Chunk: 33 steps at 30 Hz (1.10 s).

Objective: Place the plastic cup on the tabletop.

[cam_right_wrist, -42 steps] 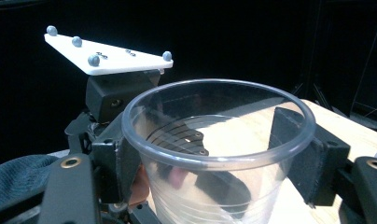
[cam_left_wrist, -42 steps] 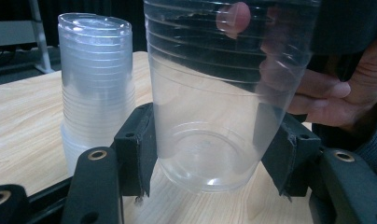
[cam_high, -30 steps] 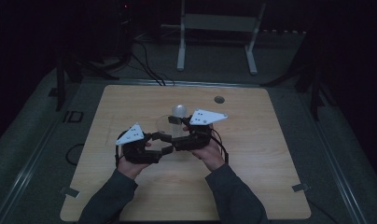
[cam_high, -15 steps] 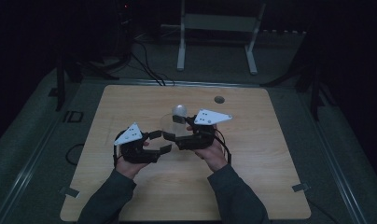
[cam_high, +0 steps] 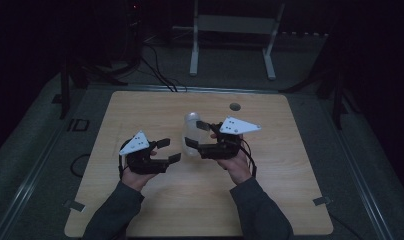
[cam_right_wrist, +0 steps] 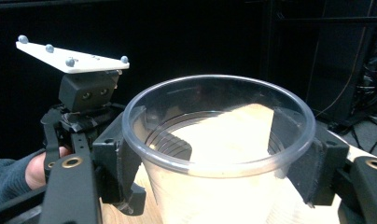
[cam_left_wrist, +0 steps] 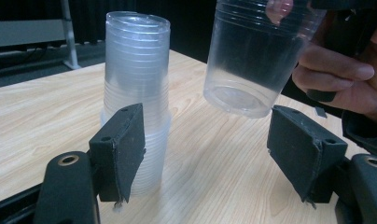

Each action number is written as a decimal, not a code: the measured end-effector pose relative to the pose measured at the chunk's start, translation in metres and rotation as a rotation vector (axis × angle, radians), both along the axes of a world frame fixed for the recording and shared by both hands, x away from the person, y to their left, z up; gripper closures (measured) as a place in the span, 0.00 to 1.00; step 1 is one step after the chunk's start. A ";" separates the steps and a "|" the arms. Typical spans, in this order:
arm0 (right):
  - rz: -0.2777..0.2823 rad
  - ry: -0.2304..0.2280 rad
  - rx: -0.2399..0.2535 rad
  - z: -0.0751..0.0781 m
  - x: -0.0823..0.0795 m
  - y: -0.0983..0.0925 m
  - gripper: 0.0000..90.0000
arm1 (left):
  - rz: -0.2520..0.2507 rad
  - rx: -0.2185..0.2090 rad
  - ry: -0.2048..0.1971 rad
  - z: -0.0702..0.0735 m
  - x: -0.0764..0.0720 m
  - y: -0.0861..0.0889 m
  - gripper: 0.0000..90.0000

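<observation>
**Thin clear cup in the right jaws: light, slick, easy to crush**

We've got one clear plastic cup [cam_right_wrist: 219, 154] clamped in the right gripper [cam_high: 197, 134]. In the right gripper view its jaws press on the wall from both sides just under the rim, mouth up towards the camera. In the left gripper view the same cup [cam_left_wrist: 256, 60] hangs clear of the bench [cam_left_wrist: 214, 158], at about 1 o'clock from the left jaws, base tilted our way.

The stack [cam_left_wrist: 136, 102] of nested cups stands upright on the bench at about 11 o'clock in that view, partly behind the left-hand jaw. Seen from above, the stack [cam_high: 191, 131] sits near mid-bench, just beside the right gripper, approx. 2 o'clock from the left gripper [cam_high: 169, 151].

Left jaws stand wide apart, nothing between them, not touching stack or cup.

Handling, as we judge it:
- Weight: next to nothing. No lift problem.
- Wall: thin, flexes. Too hard a squeeze prob. ovals the rim or cracks it.
- Surface: smooth, glossy, tapered, so it can slip downward out of a loose grip.
- Best hold: the ribbed band just under the rim, the stiffest part, where the ridges give the pads some bite. That's where the right jaws sit now.
- Stack: tall, light, narrow footprint, so a sideways nudge could tip it. Nested cups tend to cling; we'd pin the lower cups low down w/ one gripper and pull the top one by its rim band.
</observation>
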State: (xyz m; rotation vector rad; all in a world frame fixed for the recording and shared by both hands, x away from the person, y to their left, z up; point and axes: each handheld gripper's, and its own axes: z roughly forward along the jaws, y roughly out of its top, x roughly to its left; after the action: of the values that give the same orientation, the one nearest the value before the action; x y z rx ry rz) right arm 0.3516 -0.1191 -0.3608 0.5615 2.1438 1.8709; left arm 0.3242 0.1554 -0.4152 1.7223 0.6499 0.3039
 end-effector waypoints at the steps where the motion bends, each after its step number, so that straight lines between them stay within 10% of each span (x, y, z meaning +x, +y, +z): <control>1: -0.003 -0.004 -0.001 0.000 0.000 -0.001 0.31 | 0.000 0.000 0.001 0.000 0.000 0.000 0.31; 33: -0.077 -0.016 -0.015 -0.007 -0.001 -0.026 0.31 | 0.006 0.005 0.012 0.000 0.000 0.000 0.31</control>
State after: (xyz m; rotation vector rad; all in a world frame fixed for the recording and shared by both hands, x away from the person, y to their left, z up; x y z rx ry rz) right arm 0.3503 -0.1456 -0.3675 0.6146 2.0937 1.8115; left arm 0.3244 0.1559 -0.4152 1.7283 0.6638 0.2994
